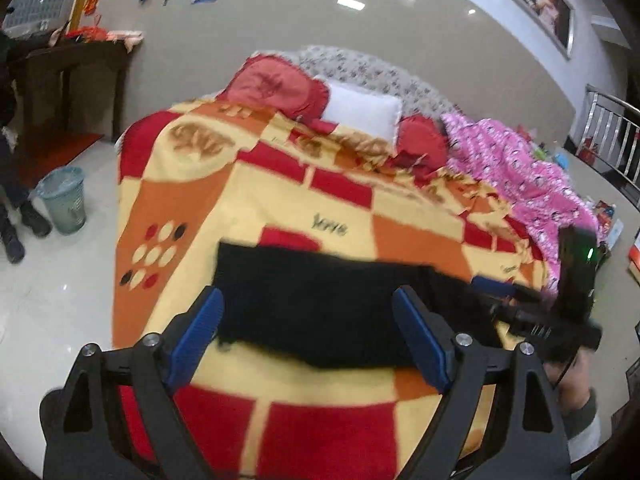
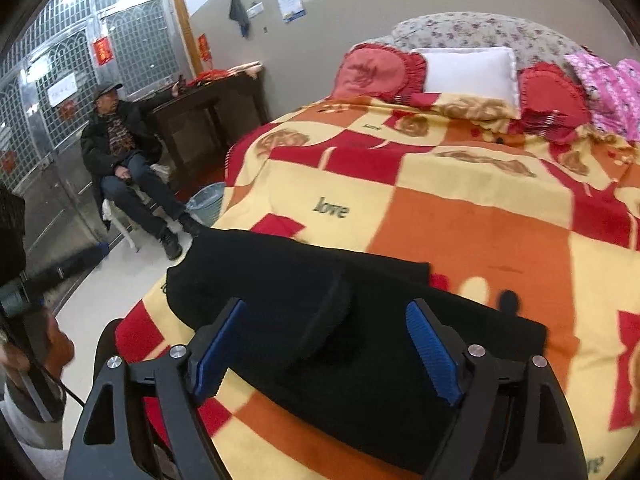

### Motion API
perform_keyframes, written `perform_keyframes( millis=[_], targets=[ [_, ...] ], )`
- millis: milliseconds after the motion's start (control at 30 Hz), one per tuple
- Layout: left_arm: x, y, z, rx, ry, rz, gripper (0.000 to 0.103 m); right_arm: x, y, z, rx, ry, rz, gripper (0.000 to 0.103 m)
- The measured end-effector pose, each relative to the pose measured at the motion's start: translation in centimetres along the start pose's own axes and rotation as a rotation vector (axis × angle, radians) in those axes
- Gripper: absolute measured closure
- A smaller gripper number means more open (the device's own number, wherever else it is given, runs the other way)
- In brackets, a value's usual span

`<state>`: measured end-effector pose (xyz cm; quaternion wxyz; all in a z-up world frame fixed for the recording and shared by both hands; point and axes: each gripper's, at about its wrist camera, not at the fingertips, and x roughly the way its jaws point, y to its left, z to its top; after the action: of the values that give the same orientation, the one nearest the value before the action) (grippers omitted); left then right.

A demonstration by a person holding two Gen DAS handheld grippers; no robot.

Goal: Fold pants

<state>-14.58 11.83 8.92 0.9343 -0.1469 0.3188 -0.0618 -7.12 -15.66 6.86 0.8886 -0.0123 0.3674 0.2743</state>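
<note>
- At the far left of the room, beside the bed, a pale green plastic waste bin stands on the glossy floor; it is well apart from your work.
- Your left gripper hangs over the near edge of the bed, its jaws wide with nothing between the blue pads.
- The black fabric pants lie folded into a flat bundle on the red, orange and cream checked blanket, just ahead of and below those jaws.
- The bundle's long axis runs crosswise to both grippers, left to right along the bed's near edge. That is the relation your next move turns on: a further fold would, by my reading, bring one short end over the other.
- In the right wrist view a thick rolled edge of the pants lies between the jaws and just ahead of them, with a flatter part stretching off to the right.
- Your right gripper also stands wide and empty, directly above the pants and not touching them.
- Each gripper sits over its own end, so neither is clearly nearer.
- At the far right, a pink patterned quilt is heaped near the pillows, out of your way.
</note>
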Motion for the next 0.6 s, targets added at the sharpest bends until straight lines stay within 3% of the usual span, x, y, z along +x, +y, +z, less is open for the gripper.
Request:
perform_keyframes(
  millis=[167, 267, 433, 600],
  targets=[
    [2.3, 4.8, -1.8, -0.150, 0.078, 0.051, 0.016, 3.8, 2.9, 2.0, -0.070, 0.042, 0.040, 0.018],
    [3.7, 6.4, -2.7, -0.219, 0.124, 0.041, 0.016, 6.2, 4.7, 3.2, -0.112, 0.073, 0.060, 0.017],
    [5.8, 7.4, -3.8, -0.282, 0.180, 0.014, 0.016, 11.4, 7.9, 4.9, -0.166, 0.151, 0.101, 0.016],
    [7.0, 6.7, -3.6, -0.282, 0.174, -0.015, 0.016, 16.3, 10.5, 6.4, -0.197, 0.213, 0.128, 0.016]
  ],
)
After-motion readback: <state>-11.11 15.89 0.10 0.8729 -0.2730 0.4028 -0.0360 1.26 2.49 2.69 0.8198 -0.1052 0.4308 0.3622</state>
